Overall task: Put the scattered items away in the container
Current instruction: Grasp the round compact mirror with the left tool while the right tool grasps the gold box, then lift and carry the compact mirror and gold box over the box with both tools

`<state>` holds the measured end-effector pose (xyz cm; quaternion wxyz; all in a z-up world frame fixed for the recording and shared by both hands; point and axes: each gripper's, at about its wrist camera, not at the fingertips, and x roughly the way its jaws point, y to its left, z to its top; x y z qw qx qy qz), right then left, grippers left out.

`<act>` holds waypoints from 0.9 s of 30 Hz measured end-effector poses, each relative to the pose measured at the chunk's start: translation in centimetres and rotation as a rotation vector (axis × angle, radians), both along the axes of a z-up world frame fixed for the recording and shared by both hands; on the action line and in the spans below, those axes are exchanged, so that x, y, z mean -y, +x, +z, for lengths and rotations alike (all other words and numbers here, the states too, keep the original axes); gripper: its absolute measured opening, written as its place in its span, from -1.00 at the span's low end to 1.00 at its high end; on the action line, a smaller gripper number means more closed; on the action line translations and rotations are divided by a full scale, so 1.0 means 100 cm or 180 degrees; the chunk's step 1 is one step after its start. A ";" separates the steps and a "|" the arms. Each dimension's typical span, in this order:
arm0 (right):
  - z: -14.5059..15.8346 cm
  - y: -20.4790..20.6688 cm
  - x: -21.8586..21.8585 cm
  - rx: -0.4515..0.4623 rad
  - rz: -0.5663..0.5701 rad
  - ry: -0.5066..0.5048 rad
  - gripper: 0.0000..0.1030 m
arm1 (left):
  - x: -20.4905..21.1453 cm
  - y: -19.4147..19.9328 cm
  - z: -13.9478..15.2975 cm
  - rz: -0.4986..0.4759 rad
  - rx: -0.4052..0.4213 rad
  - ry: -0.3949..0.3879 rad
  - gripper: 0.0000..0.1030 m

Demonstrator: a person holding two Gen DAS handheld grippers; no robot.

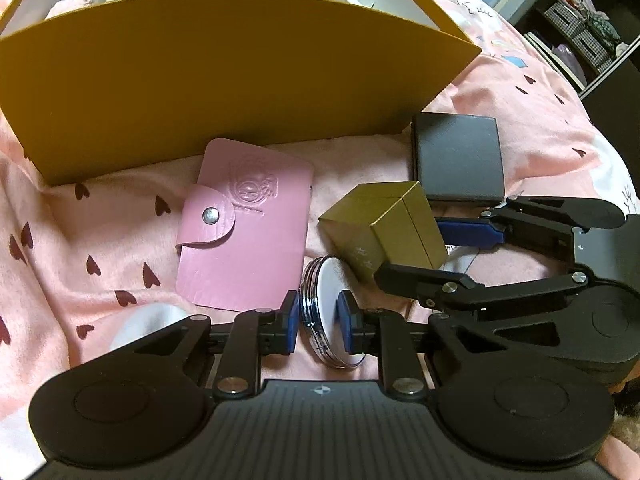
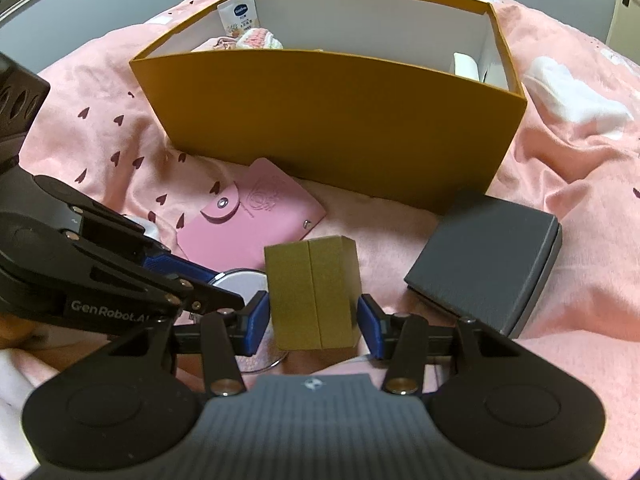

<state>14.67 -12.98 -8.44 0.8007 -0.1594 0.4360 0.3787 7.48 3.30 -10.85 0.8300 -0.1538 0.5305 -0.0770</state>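
On the pink heart-print blanket [image 2: 132, 160], just in front of the near wall of the mustard-yellow box [image 2: 320, 120], lie the scattered things. Only the left wrist view shows how the left gripper [image 1: 318, 320] grasps the round silver compact [image 1: 332, 312]: it stands on edge between the blue pads, which press on its two faces. Only the right wrist view looks into the box, where a white sachet [image 2: 239, 16] leans in the far left corner, a pink-and-white knitted piece [image 2: 256, 40] lies beside it, and a white object [image 2: 466, 65] sits at the right end. There the right gripper [image 2: 314, 320] brackets the upright gold box [image 2: 314, 296], pads touching both sides, clenched on it. A pink snap-flap card holder [image 2: 256, 220] lies flat between the gold box and the yellow box wall, touching the wall's foot. A dark grey case [image 2: 484, 256] rests near the yellow box's right corner. The left gripper's arm crosses in front of the compact in the right view, hiding most of it.
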 end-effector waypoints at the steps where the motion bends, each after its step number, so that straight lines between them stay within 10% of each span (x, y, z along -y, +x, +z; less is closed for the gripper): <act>1: 0.000 0.001 0.001 0.0005 -0.0015 0.0020 -0.02 | 0.000 0.000 0.000 0.0004 0.0008 0.0001 -0.55; 27: 0.047 0.006 0.019 -0.0045 -0.0152 0.0441 -0.06 | -0.001 -0.017 0.051 0.0156 0.0417 0.0180 -0.70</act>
